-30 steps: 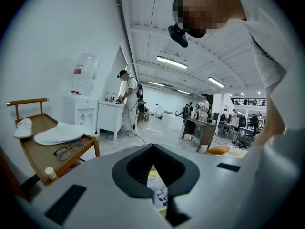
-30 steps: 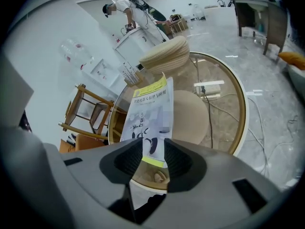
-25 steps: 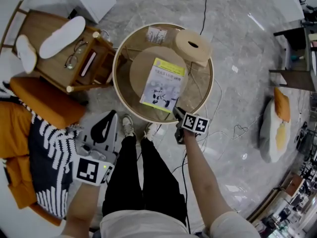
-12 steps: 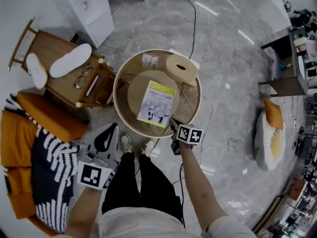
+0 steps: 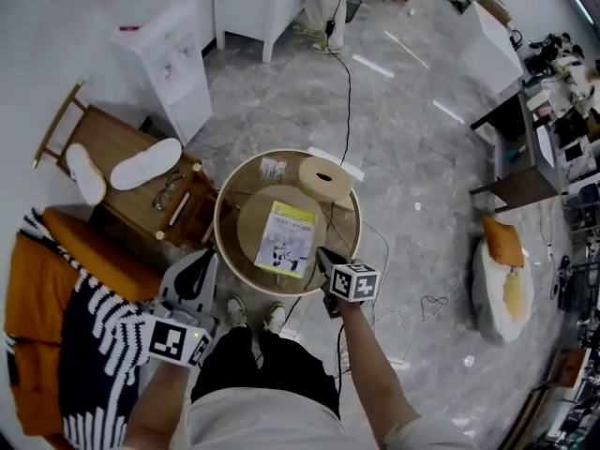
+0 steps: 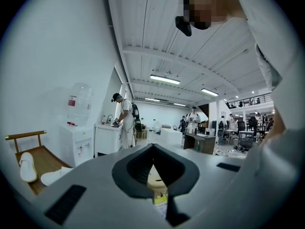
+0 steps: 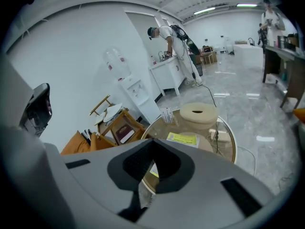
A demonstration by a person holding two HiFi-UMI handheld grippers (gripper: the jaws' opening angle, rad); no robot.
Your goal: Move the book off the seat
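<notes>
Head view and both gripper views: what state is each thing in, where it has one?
book, closed, lying flat, cover up, on the round table.
ring cushion, lying flat on the table, beyond the book.
left gripper, shut, holding nothing.
right gripper, shut, holding nothing.

print on book (image 5: 286,239) blurred, nothing legible

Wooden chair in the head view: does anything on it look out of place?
Yes. Two white slippers lie on top of the wooden chair, next to a pair of eyeglasses. Footwear on a chair looks odd.
</notes>
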